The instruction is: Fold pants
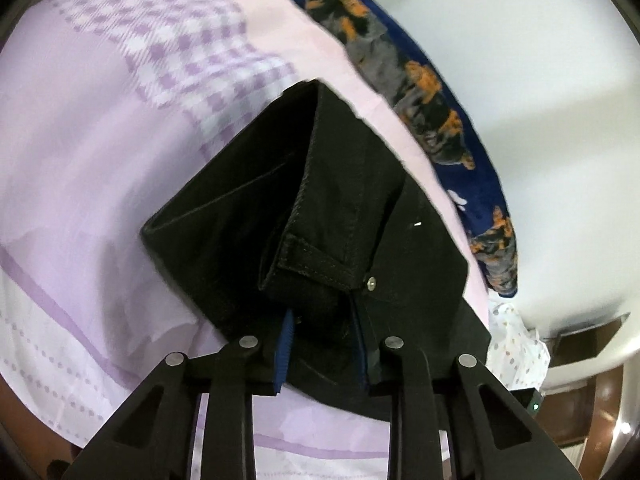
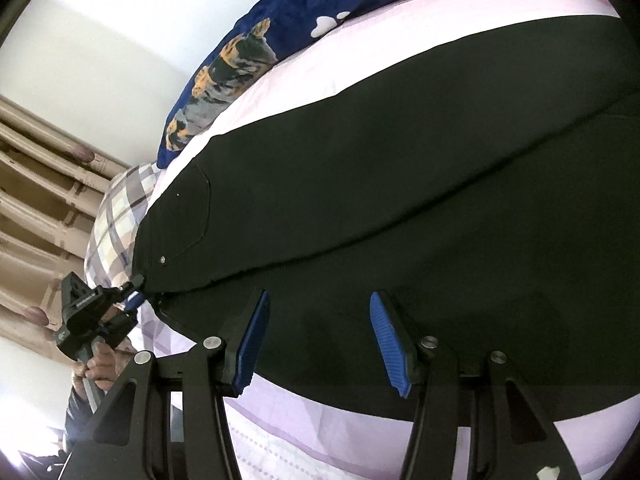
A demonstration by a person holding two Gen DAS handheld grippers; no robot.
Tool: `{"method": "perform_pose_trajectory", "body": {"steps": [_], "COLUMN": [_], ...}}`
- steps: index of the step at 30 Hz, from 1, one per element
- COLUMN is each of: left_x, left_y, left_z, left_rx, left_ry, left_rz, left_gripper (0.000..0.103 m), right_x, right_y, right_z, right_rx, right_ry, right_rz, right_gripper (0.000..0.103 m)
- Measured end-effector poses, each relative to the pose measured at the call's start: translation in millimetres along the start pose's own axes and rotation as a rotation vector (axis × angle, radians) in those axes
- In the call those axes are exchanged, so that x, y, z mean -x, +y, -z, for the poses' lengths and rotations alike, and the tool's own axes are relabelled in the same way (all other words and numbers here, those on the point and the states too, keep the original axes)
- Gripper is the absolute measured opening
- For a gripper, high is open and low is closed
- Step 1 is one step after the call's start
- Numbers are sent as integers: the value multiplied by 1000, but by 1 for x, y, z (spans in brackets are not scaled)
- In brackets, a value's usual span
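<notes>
Black pants (image 2: 400,200) lie lengthwise on a lilac bedsheet (image 2: 320,432), one leg folded over the other. In the left wrist view my left gripper (image 1: 324,344) is shut on the waistband end of the pants (image 1: 320,208), lifting it; a metal rivet (image 1: 371,284) shows beside the fingers. The same gripper, held by a hand, shows in the right wrist view (image 2: 138,298) at the waist corner. My right gripper (image 2: 318,344) is open with blue pads (image 2: 386,344), just over the near edge of the pants leg, holding nothing.
A dark blue blanket with orange and grey dog print (image 1: 432,112) (image 2: 256,64) lies along the far side of the bed against a white wall. A plaid pillow (image 2: 116,216) sits beyond the waist end. Curtains (image 2: 36,200) hang at the left.
</notes>
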State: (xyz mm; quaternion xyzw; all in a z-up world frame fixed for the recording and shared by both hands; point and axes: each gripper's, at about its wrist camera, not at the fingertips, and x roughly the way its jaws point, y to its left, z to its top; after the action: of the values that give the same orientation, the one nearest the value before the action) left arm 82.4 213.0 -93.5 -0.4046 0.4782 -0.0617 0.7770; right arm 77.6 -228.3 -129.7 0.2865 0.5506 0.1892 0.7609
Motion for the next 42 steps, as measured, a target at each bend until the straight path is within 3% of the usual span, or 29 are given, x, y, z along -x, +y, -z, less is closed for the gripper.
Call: {"method": "perform_pose_trajectory", "body": {"steps": [12,17,19,22,30,34,38,42], "left_x": [-11,-12,-7,0,16,12,3,-7], "left_y": [20,17,12,2,-11,-11,-7,-7], "left_z": [2,-1,-2,-2,-13,-14,-16,-17], "left_rx": [103,156,139,109,65,29,12,-37], "left_ry": [-13,-52,-84,-105,-131,-122,-102,-76], "left_rz": [31,81,88,90,94,53,17,-29], "left_gripper": [32,34,24,19,17,17,17,17], "right_x": [-3,-4,-6,-11,-12,6,28,41], "right_y": [-3,-7,-8,-9,-33,-67,-89,-82], "right_z": [1,3,1,-4,-34,-52,-63,-64], "right_rx": [-24,-61,-83,-115,-236,-334,-346,-280], "right_ry": [-3,-18,-28,-45,-155,-231,-278,-279], "right_rz": [-11,-41,-57,-88,-112,-96,-42,19], "right_gripper": [50,51,51,51,50,39,14,8]}}
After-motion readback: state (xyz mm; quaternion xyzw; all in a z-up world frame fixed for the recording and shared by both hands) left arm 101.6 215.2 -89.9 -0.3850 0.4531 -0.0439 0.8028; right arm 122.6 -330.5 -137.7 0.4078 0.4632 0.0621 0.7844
